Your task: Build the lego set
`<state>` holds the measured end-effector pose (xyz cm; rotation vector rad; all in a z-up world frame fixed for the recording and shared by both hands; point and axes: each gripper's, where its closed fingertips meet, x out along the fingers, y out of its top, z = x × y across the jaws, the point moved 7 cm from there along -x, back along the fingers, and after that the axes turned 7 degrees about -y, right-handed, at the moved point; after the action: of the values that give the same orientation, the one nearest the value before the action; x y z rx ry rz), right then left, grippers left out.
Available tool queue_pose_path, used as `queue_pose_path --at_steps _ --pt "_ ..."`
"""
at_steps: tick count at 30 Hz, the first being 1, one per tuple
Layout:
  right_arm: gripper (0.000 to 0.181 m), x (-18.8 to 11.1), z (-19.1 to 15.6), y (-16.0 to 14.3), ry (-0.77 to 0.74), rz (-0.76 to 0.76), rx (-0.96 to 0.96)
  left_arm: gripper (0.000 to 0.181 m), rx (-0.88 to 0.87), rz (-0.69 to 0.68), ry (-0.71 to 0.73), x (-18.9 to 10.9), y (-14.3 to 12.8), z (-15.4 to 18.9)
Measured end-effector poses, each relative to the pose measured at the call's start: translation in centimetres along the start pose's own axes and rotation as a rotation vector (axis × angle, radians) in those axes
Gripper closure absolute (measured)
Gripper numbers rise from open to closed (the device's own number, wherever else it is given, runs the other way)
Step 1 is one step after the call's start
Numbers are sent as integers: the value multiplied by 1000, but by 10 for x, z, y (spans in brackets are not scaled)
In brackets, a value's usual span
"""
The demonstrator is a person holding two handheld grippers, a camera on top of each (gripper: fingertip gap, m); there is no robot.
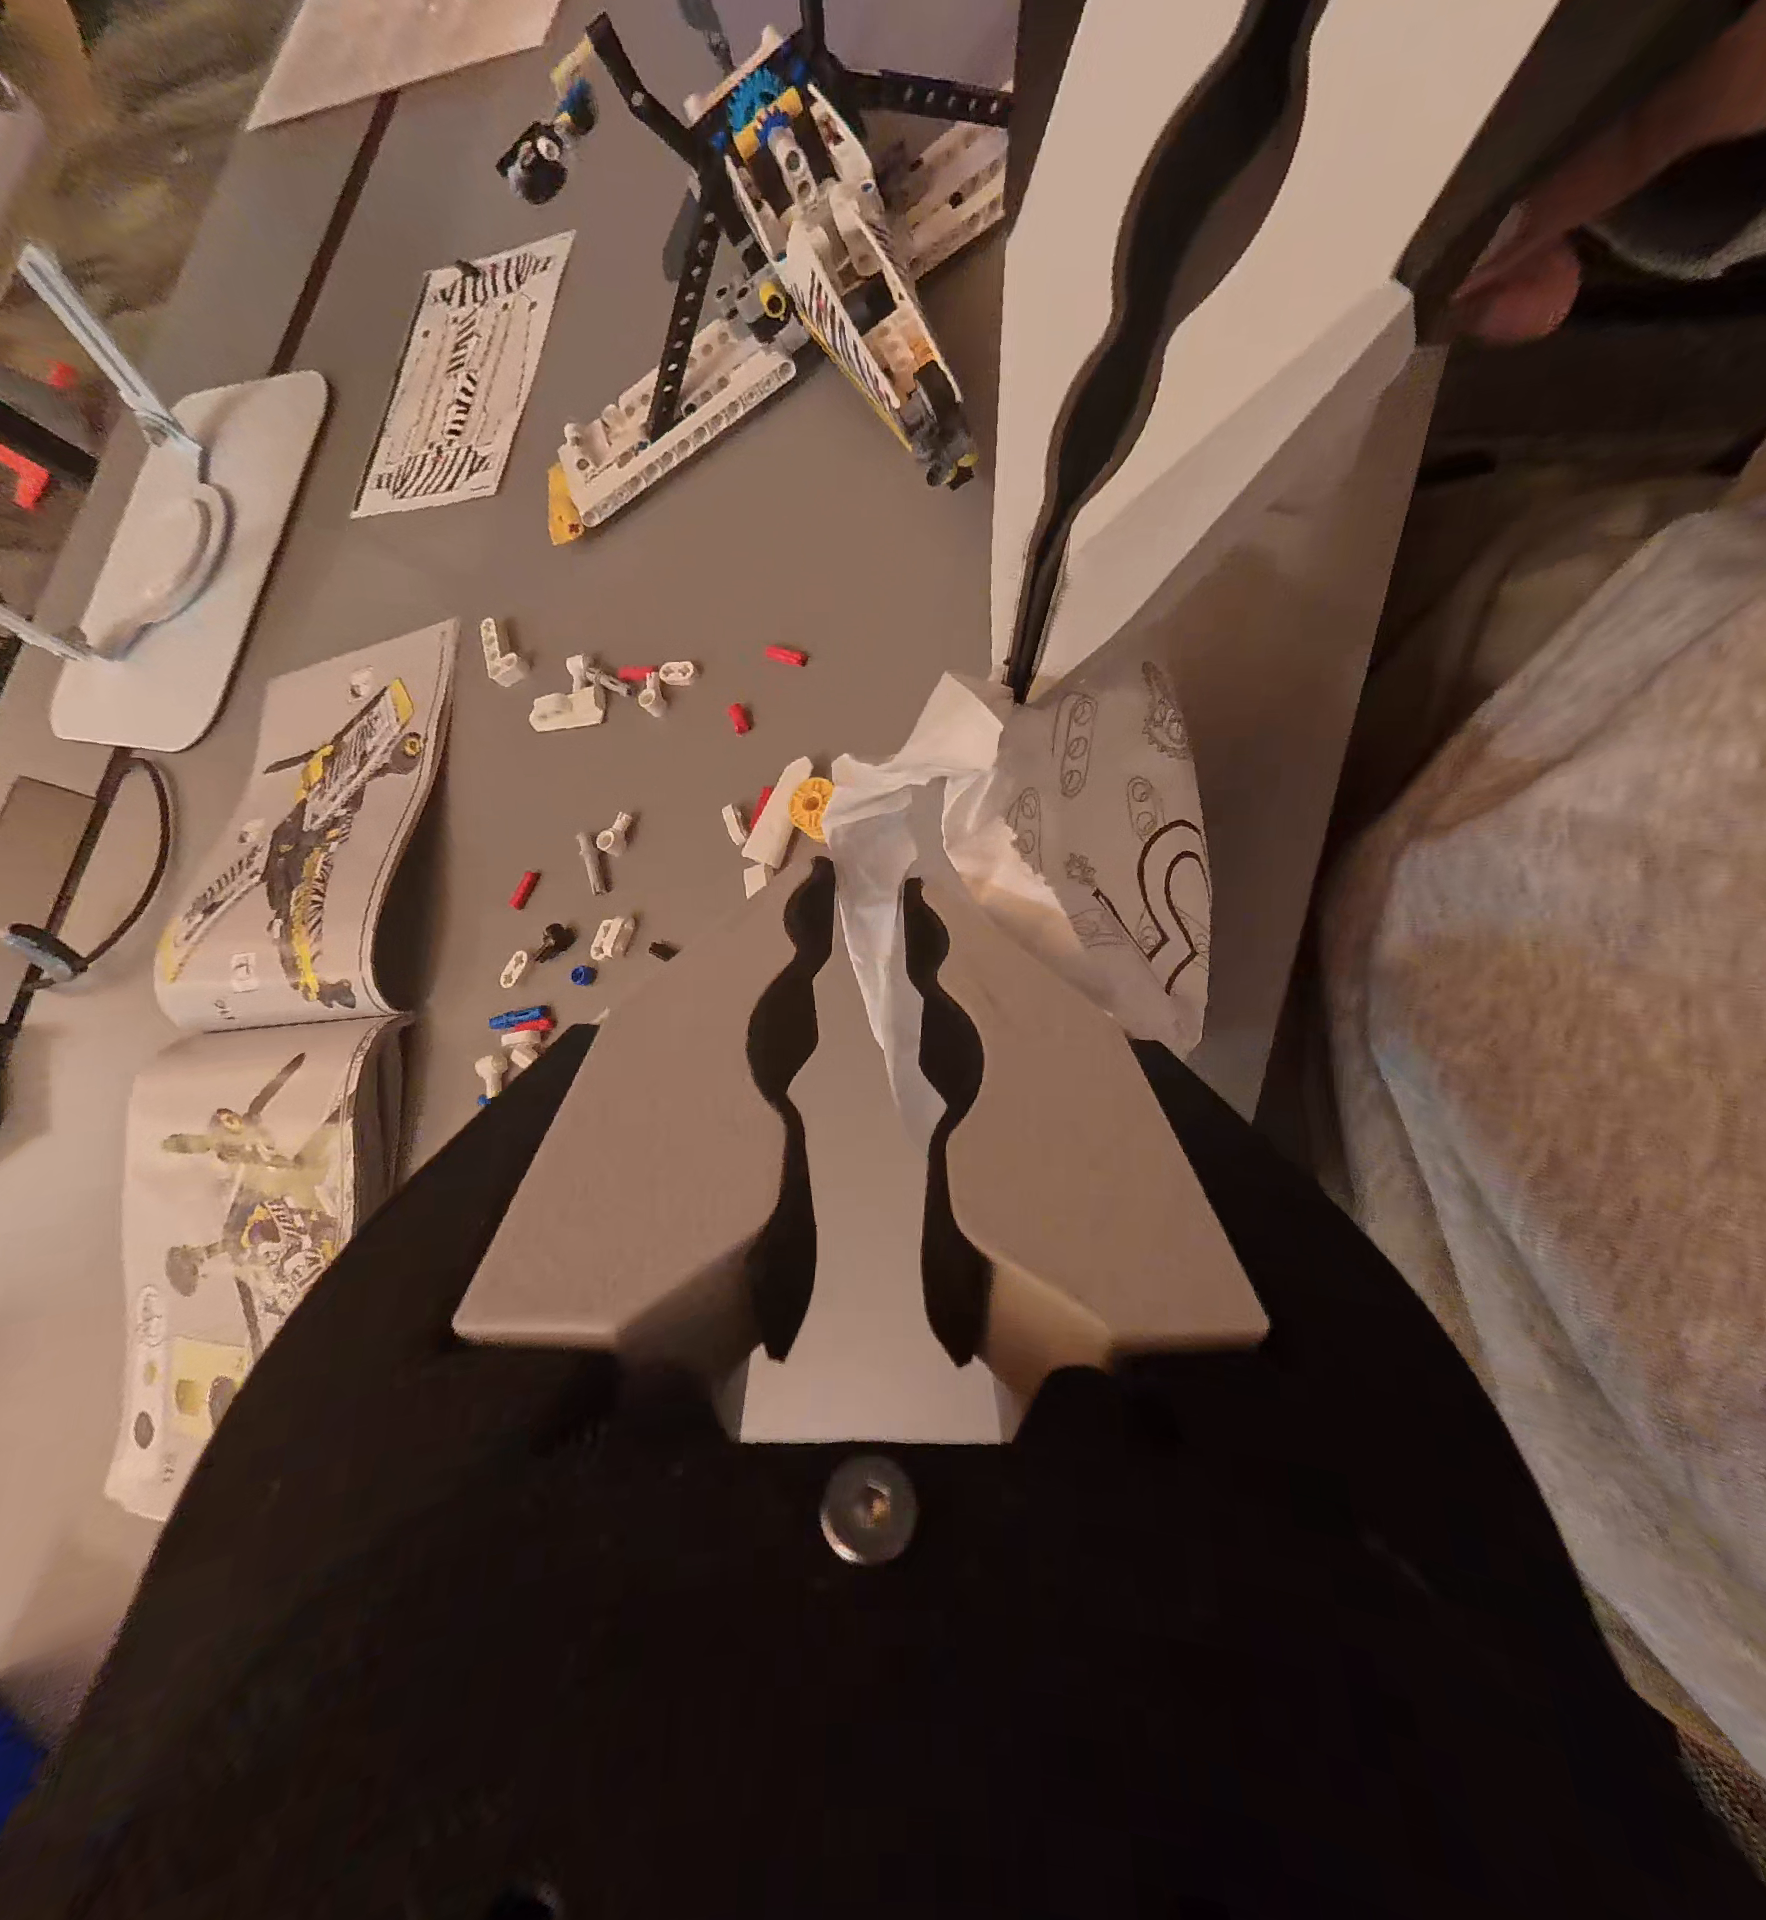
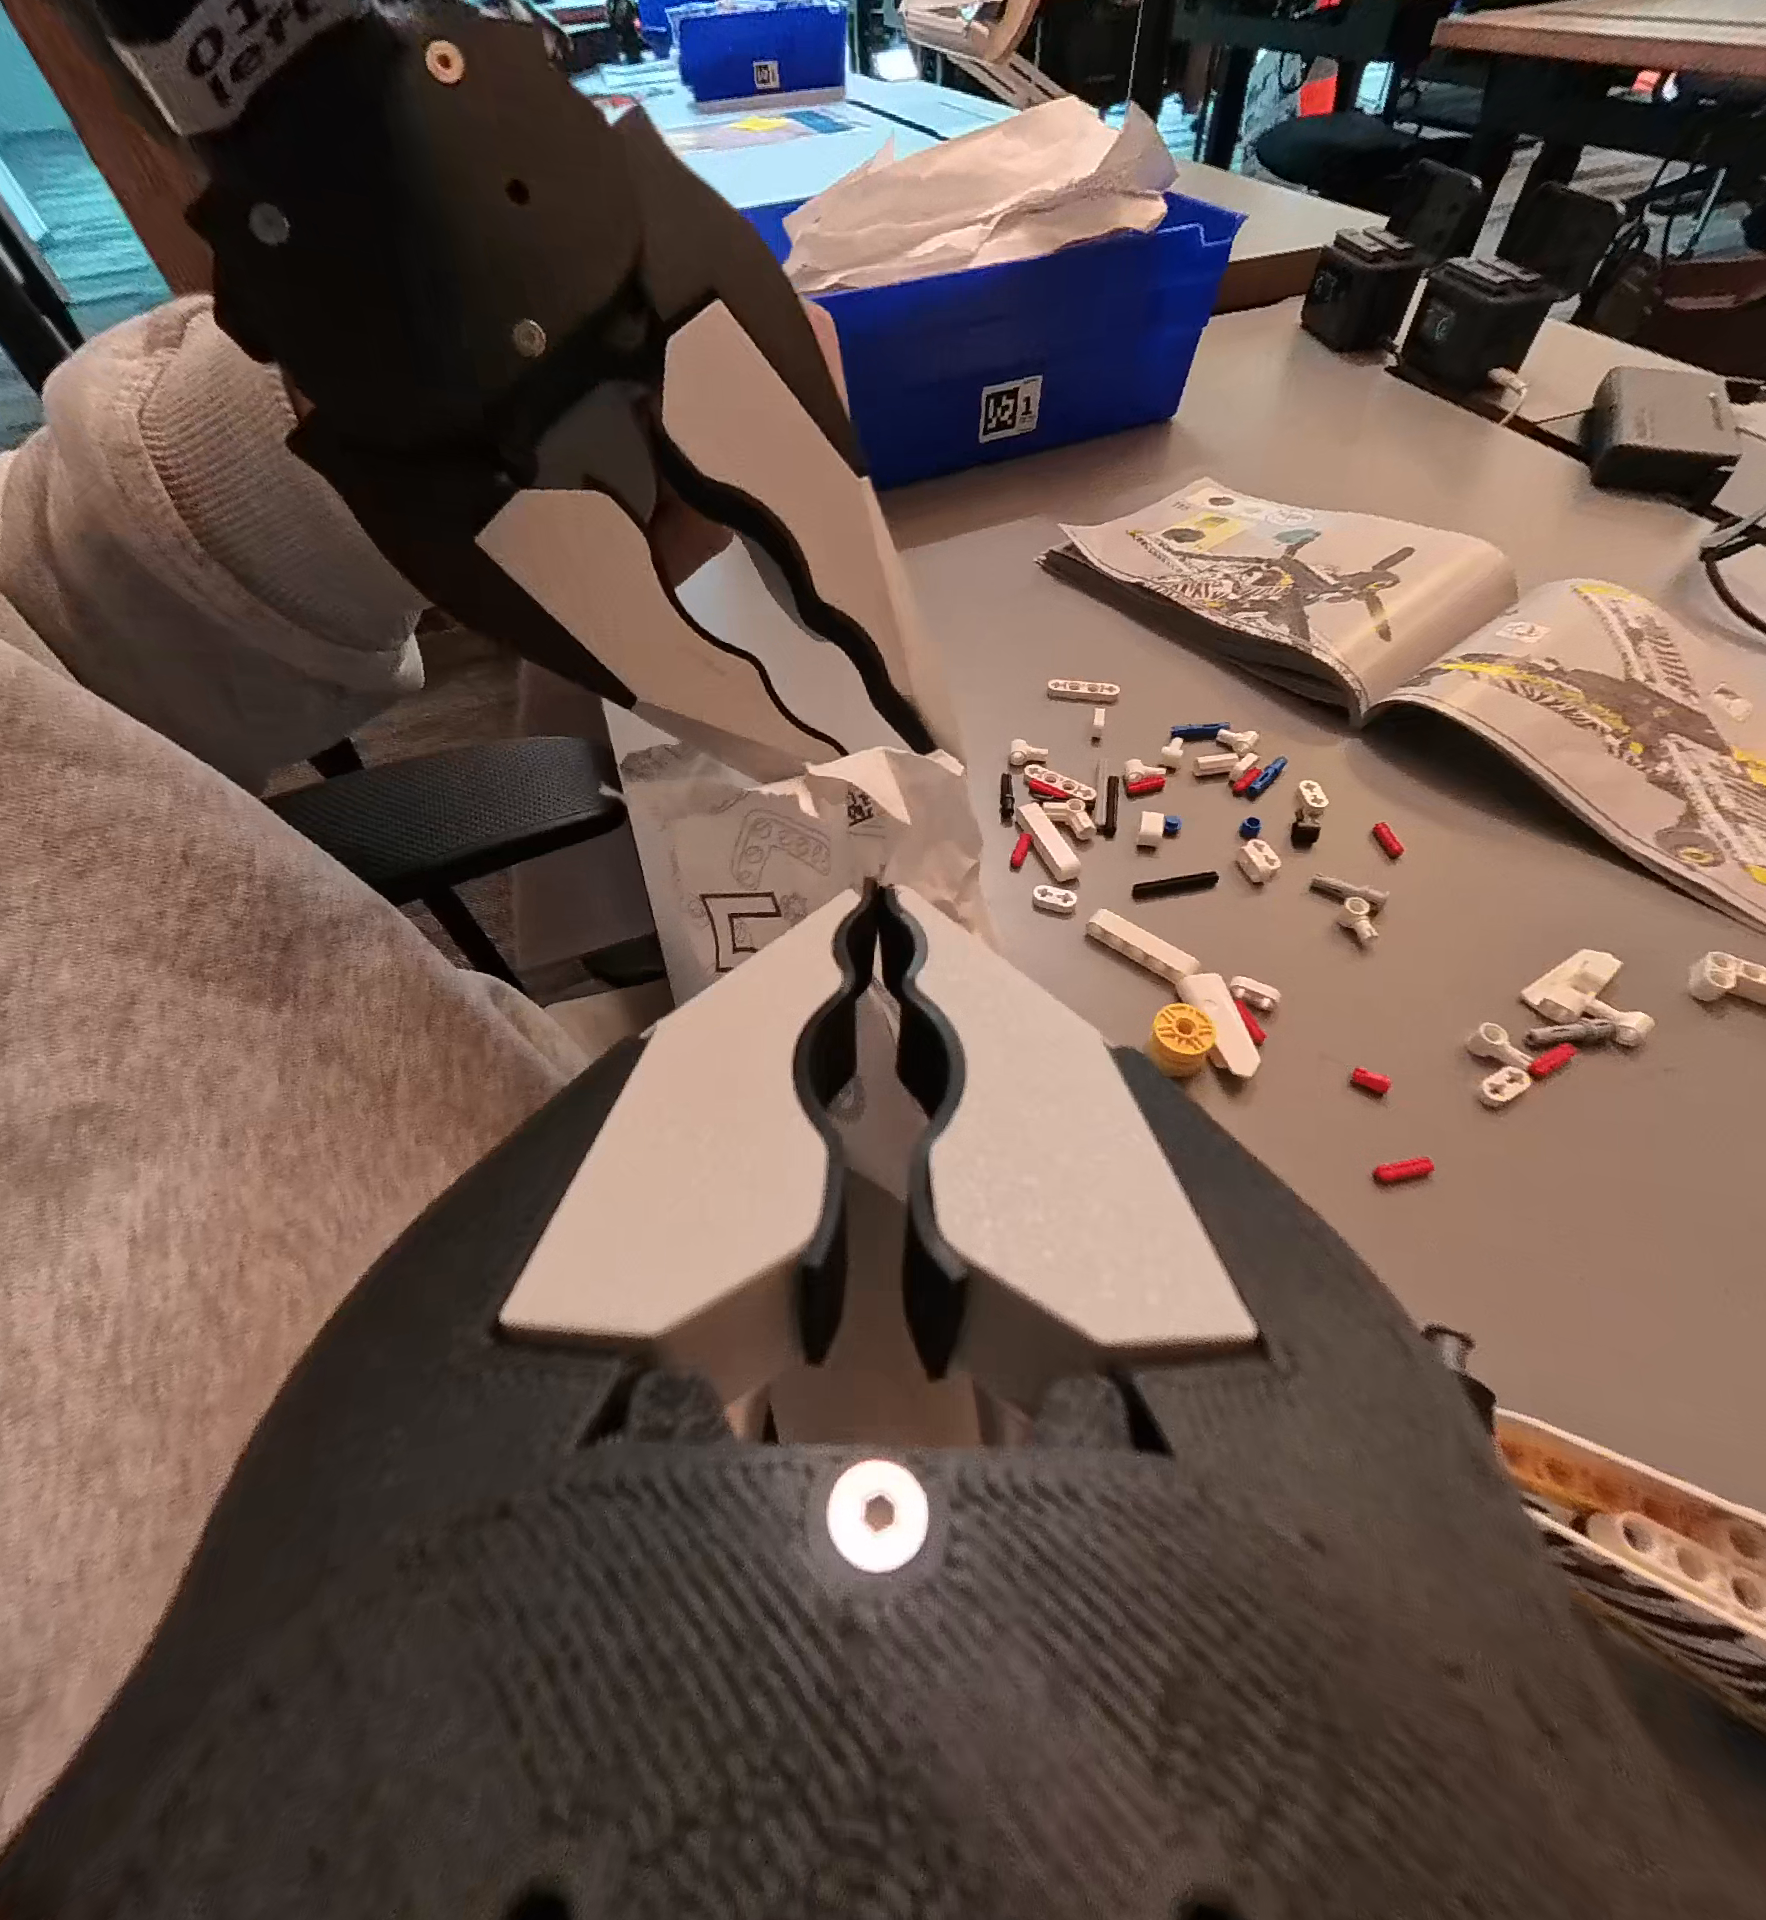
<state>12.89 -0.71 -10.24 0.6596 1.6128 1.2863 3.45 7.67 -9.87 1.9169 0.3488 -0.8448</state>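
The torn white paper parts bag (image 1: 1097,821) hangs crumpled at the table edge, small pieces (image 2: 1211,831) (white, red, blue) scattered beside it.

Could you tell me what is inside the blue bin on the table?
Crumpled white paper fills the blue bin and rises above its rim. Anything beneath the paper is covered and cannot be seen.

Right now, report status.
Left gripper and right gripper both shut on the paper bag. Loose pieces spilled on table. Nothing in the way.
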Motion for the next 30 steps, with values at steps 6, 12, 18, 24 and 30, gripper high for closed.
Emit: queue_pose_path --at_steps 6,12,18,24,30 --pt "181 -2 5 -4 -5 -6 71 180 -14 77 23 -12 0 -2" --pt "181 -3 13 -20 -39 -75 80 181 -149 203 -16 -28 -6 -10" --pt "165 -6 -8 2 -31 82 -129 181 -202 178 -55 -20 -11 -4" --pt "147 8 -26 -1 26 27 -299 181 -176 176 -112 -12 -5 0" --pt "175 5 -22 -3 -6 -29 -392 181 -191 186 -125 -14 -8 -1"
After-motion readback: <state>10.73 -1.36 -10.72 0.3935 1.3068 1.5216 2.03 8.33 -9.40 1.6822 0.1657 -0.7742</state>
